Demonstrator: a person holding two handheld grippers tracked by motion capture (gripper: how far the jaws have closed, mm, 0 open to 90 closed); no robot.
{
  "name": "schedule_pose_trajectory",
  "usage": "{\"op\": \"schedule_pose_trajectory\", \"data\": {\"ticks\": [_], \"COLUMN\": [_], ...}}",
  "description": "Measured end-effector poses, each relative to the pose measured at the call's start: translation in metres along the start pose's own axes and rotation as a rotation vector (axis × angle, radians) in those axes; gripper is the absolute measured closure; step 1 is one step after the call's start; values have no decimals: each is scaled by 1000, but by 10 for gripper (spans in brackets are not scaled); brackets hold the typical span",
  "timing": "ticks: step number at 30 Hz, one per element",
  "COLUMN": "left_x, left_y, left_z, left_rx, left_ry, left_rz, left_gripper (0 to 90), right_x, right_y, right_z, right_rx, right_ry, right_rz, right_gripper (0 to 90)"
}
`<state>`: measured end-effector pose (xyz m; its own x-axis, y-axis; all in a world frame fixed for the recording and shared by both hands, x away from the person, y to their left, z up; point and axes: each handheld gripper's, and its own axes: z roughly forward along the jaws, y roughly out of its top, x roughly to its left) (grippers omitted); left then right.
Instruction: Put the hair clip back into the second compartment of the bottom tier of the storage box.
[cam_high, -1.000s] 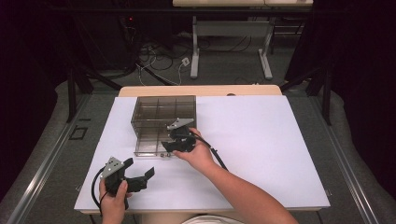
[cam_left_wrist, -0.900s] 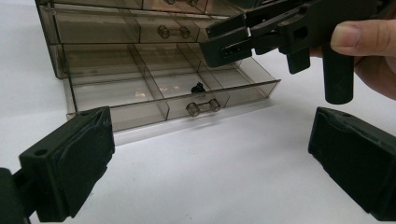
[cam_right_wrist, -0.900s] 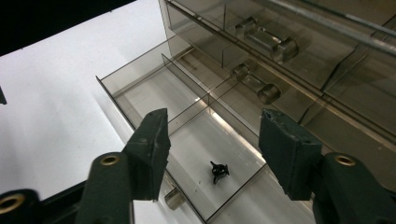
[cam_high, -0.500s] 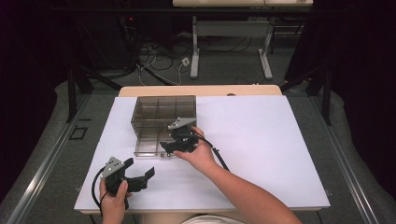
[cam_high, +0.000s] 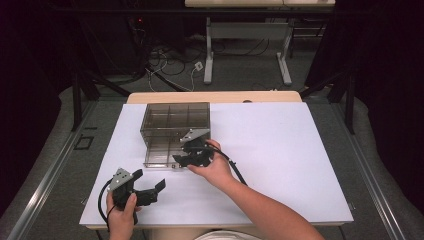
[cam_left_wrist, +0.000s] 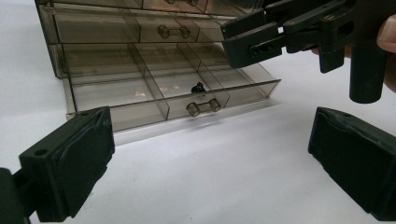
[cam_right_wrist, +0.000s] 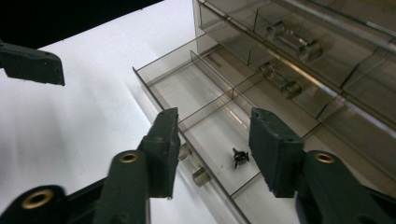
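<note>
Hovering over the pulled-out bottom drawer (cam_right_wrist: 196, 107) of the clear drawer cabinet (cam_high: 175, 125), the right gripper (cam_right_wrist: 212, 144) stands with its jaws parted and empty.

A tiny black clip-like part (cam_right_wrist: 240, 157) lies in the drawer's middle compartment, near the front wall and just behind the small dumbbell-shaped handle (cam_left_wrist: 203, 107); in the right gripper view it sits between the two jaws, toward five o'clock of the gap. It looks light, stiff and easy to flick away, so the jaws should probably close on its body from above, squarely and slowly. The drawer itself seems thin brittle plastic, best moved by its handle. At seven o'clock on the white table (cam_high: 300, 150), the left gripper (cam_high: 150, 187) is held wide open, holding nothing.
</note>
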<state>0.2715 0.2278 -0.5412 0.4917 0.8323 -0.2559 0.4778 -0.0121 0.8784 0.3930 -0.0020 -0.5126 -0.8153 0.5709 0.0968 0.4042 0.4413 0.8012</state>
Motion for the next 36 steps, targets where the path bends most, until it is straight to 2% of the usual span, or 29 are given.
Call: {"op": "schedule_pose_trajectory", "data": {"ticks": [5,8,13,14,15,16,21,26,27,30,33,34,36], "left_x": [0,0,0,0,0,0,0,1,1,0,1,1,0], "left_y": [0,0,0,0,0,0,0,0,0,0,0,0,0], "left_z": [0,0,0,0,0,0,0,1,1,0,0,0,1], "left_rx": [0,1,2,1,1,1,2,3,3,2,2,2,2], "left_ry": [1,1,1,1,1,2,2,3,3,3,3,3,3], "left_rz": [0,2,4,4,4,4,5,6,6,6,6,6,6], "left_gripper": [8,8,8,8,8,8,8,8,8,8,8,8,8], "right_x": [-2,-2,-3,-3,-3,-3,-2,-4,-3,-3,-4,-4,-5], "right_y": [-4,-6,-12,-13,-14,-16,-20,-24,-25,-27,-28,-29,-30], "right_z": [-3,-4,-4,-2,-3,-2,-1,1,1,3,5,6,6], "right_rx": [7,-7,22,7,27,15,55,57,61,68,86,74,91], "right_ry": [3,-4,1,-1,5,5,12,15,8,12,12,10,12], "right_rz": [1,6,7,10,15,9,8,0,12,23,6,10,15], "right_gripper": [605,641,695,709,721,733,801,875,890,900,900,900,900]}}
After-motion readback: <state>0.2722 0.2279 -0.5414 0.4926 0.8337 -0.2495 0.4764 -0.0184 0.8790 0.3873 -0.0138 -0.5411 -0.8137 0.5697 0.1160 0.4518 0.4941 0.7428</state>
